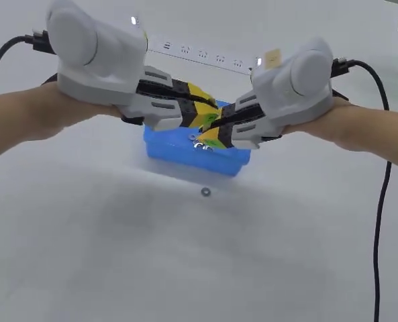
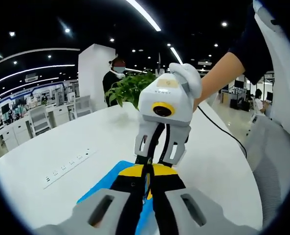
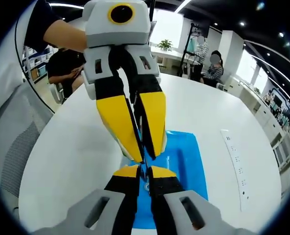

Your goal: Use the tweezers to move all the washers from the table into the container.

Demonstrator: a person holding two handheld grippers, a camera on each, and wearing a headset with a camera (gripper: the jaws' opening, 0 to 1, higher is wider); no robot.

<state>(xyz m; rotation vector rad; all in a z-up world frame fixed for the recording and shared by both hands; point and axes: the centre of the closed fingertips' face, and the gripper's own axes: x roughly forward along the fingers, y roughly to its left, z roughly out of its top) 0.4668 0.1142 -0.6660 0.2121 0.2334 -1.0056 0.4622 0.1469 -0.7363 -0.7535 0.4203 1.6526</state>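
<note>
Over the blue container [image 1: 185, 158] my two grippers meet tip to tip. The left gripper [image 1: 200, 123] comes in from the left and the right gripper [image 1: 211, 136] from the right. Both stand shut, with a thin dark pair of tweezers [image 3: 144, 169] running between the two sets of jaws. In the left gripper view the tweezers [image 2: 147, 182] show as a narrow strip between my yellow-tipped jaws, above the container [image 2: 104, 185]. One washer [image 1: 205, 192] lies on the white table just in front of the container. A few washers [image 1: 200, 145] glint inside the container [image 3: 186, 161].
A white power strip [image 1: 199, 54] lies behind the container. A black cable [image 1: 384, 201] hangs down at the right. A potted plant [image 2: 127, 90] stands at the table's far end, and people are in the room beyond.
</note>
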